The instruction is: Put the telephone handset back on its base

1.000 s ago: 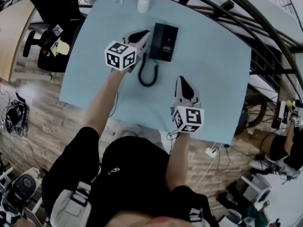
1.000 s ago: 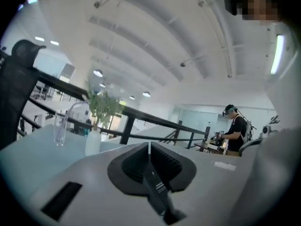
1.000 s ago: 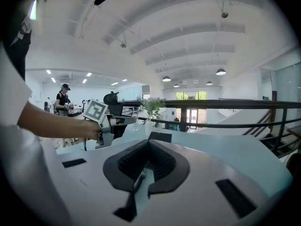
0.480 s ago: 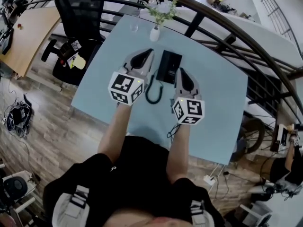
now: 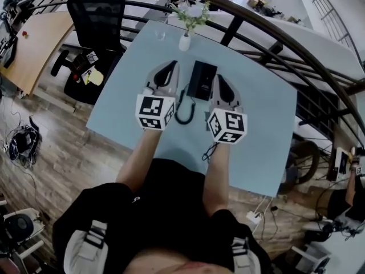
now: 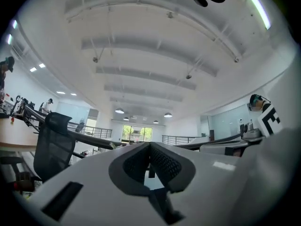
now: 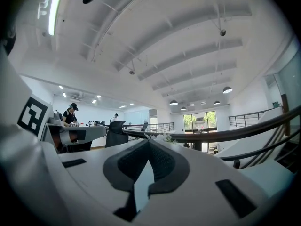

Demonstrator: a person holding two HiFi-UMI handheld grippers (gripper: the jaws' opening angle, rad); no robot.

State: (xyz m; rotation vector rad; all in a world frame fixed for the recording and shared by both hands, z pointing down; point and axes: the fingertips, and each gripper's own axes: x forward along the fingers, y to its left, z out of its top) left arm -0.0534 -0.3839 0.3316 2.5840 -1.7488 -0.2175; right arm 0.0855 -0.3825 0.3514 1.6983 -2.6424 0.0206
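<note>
Both of my grippers hang empty above the pale blue counter (image 5: 259,116), one on each side of the telephone (image 5: 203,79).

My left gripper (image 5: 170,67) sits just left of the telephone. In the left gripper view its fingers (image 6: 162,161) are pressed together at the tips, with nothing between them (image 6: 150,149).

My right gripper (image 5: 219,79) is just right of the telephone, its tip level with the telephone's near end. Its fingers (image 7: 164,164) also meet at the tips and hold nothing (image 7: 149,147). Both gripper views look out across the room and up at the ceiling, not down at the telephone.

The telephone lies flat on the counter between the two grippers. From above it reads as one black block. I cannot make out the handset from the base, so I cannot tell whether it is fully seated.

The coiled cord (image 5: 183,106) loops out from the telephone's left side and curls on the counter on the near side of it, between my two grippers.

Beyond the telephone, near the far edge, stand a small white vase (image 5: 184,41) of flowers and, to its left, a clear glass (image 5: 161,36). A black office chair (image 5: 94,7) stands on the floor far left of the telephone.
</note>
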